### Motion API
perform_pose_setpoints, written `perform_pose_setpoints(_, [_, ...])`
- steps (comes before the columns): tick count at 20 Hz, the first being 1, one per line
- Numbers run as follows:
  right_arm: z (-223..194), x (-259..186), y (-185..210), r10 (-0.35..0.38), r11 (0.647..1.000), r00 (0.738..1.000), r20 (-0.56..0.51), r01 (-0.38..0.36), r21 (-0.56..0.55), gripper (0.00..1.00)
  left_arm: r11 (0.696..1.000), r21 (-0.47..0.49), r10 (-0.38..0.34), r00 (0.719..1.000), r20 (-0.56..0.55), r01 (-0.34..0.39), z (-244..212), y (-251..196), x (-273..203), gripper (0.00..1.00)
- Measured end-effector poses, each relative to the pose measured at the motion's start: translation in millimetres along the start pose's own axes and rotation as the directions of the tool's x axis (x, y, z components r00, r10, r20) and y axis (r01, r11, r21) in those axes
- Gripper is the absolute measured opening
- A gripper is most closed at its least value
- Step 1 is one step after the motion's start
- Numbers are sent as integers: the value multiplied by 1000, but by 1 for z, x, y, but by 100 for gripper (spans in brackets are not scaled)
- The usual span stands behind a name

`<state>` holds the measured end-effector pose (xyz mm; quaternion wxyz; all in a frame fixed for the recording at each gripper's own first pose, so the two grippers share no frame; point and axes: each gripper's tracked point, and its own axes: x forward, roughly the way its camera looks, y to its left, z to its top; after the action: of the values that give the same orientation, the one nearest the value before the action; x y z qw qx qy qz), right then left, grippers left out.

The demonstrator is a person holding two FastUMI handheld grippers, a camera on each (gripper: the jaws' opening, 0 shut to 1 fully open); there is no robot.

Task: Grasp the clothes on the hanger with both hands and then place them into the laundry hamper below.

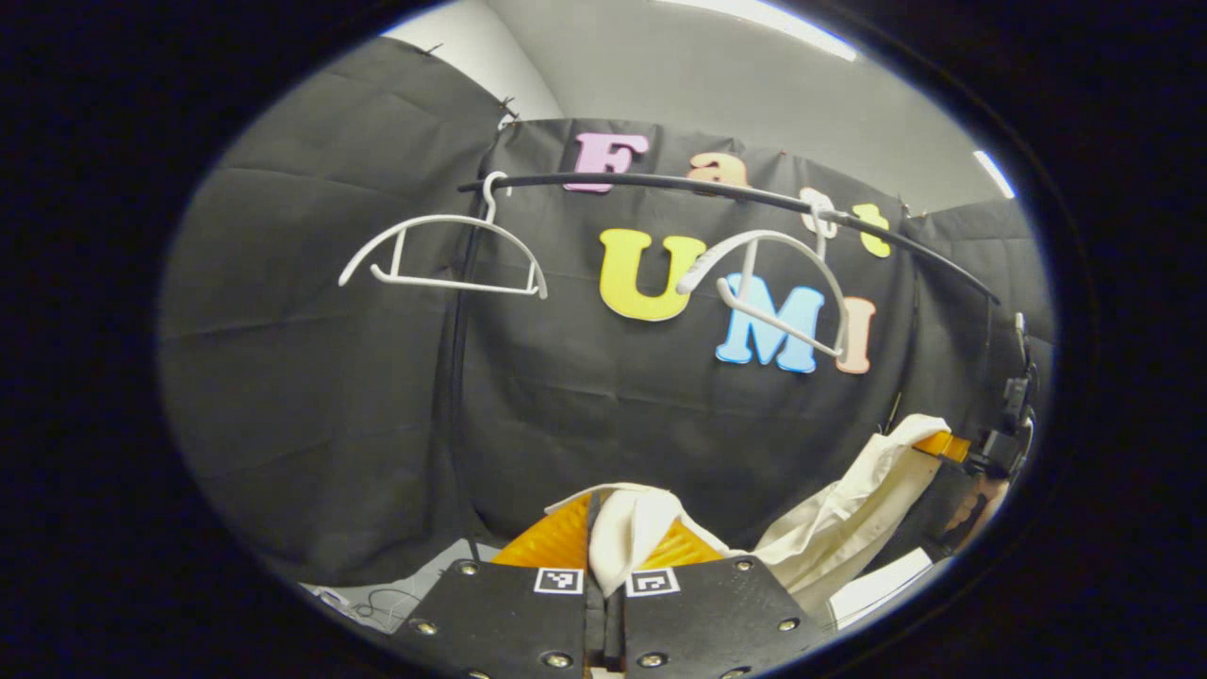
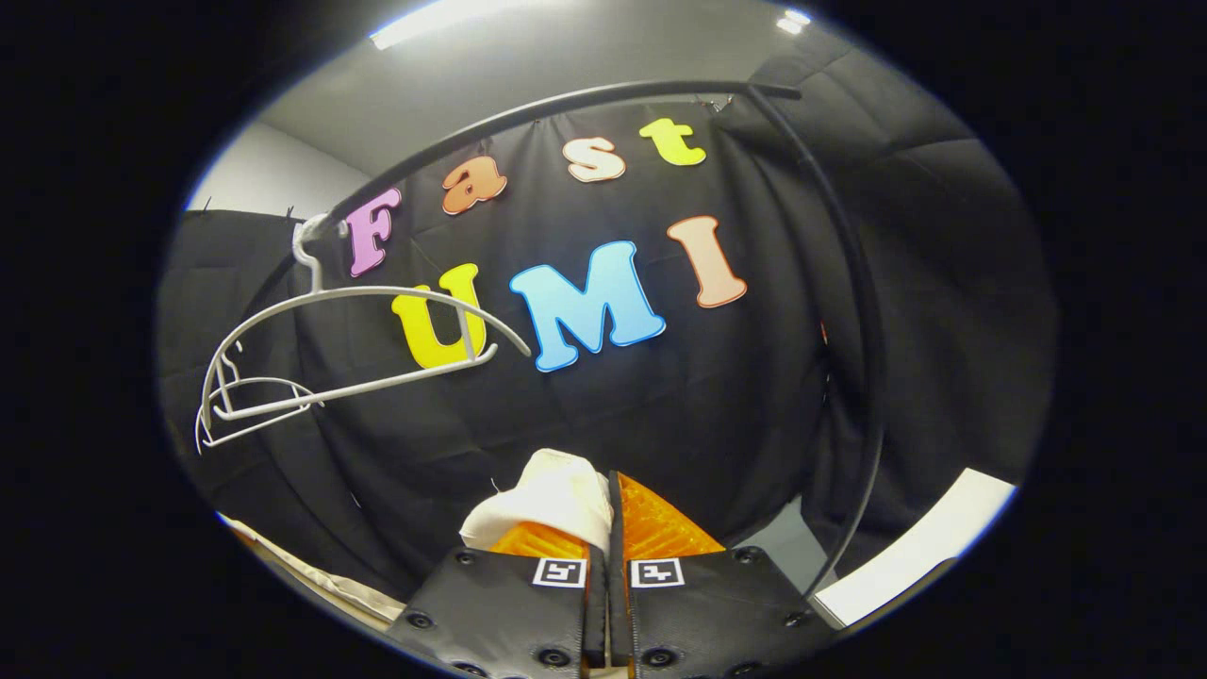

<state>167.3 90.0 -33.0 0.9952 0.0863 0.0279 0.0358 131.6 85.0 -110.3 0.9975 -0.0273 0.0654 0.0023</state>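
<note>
Both grippers, left [image 1: 607, 556] and right [image 2: 608, 528], pinch the cloth [image 1: 830, 528] low in frame, clear of the bare hangers [image 1: 443, 255] above, ready to lower it into a hamper.

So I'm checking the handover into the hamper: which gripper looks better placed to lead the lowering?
Hard to separate. The left gripper and right gripper each pinch the white garment, which is already off the hangers. The hamper's position cannot be judged, so neither has a clear edge; lower both together.
</note>
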Motion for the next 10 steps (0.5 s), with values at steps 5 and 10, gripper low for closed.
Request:
perform_pose_setpoints(5, [-17,-65,34,-35,999,999,6,35,-1,0,991,14,-135,991,4,135,8,5,-18,1])
perform_pose_setpoints(10, [-54,-96,93,26,999,998,-63,-28,-30,3,982,4,-187,982,-25,188,-12,15,-15,2])
